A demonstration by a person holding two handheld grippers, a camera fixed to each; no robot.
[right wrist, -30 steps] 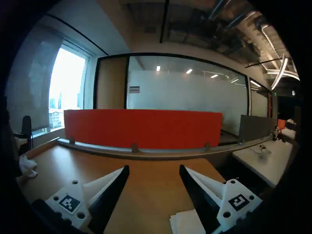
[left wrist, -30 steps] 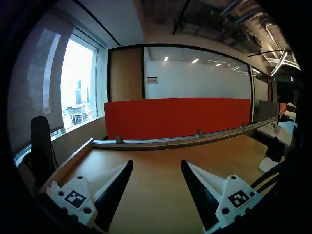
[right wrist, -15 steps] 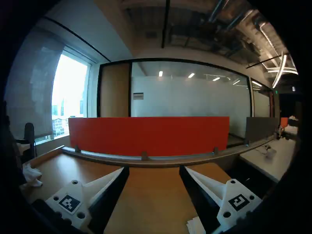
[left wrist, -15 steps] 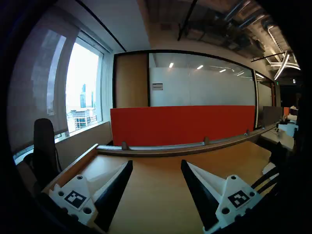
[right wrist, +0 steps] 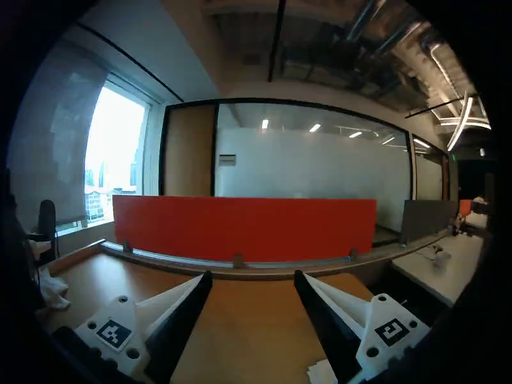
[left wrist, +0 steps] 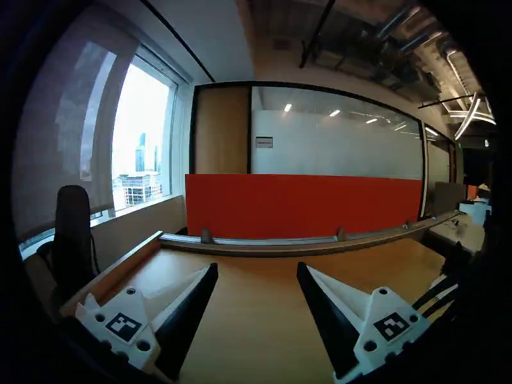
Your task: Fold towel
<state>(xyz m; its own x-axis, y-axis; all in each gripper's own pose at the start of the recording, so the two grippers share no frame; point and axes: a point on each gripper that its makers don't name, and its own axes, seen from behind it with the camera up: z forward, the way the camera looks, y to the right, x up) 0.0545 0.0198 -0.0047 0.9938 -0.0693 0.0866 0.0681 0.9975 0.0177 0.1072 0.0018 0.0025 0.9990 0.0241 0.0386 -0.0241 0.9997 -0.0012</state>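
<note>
In the right gripper view a corner of a white folded towel point(right wrist: 319, 372) lies on the wooden desk point(right wrist: 256, 326), low down beside my right finger. My right gripper point(right wrist: 253, 274) stands open above the desk with nothing between its fingers. A crumpled white cloth point(right wrist: 54, 289) lies at the far left of that view. In the left gripper view my left gripper point(left wrist: 256, 265) is open over the bare wooden desk point(left wrist: 256, 320), holding nothing. A sliver of white cloth point(left wrist: 444, 281) peeks in at the right edge, partly behind a dark shape.
A red divider panel point(left wrist: 301, 205) with a rail point(left wrist: 275, 242) runs along the desk's far edge. A black chair point(left wrist: 72, 237) stands at the left by the window. A white desk point(right wrist: 441, 269) adjoins on the right.
Both views have tilted upward a little, showing more ceiling. The folded towel has slid lower and rightward in the right gripper view. Both grippers stay open.
</note>
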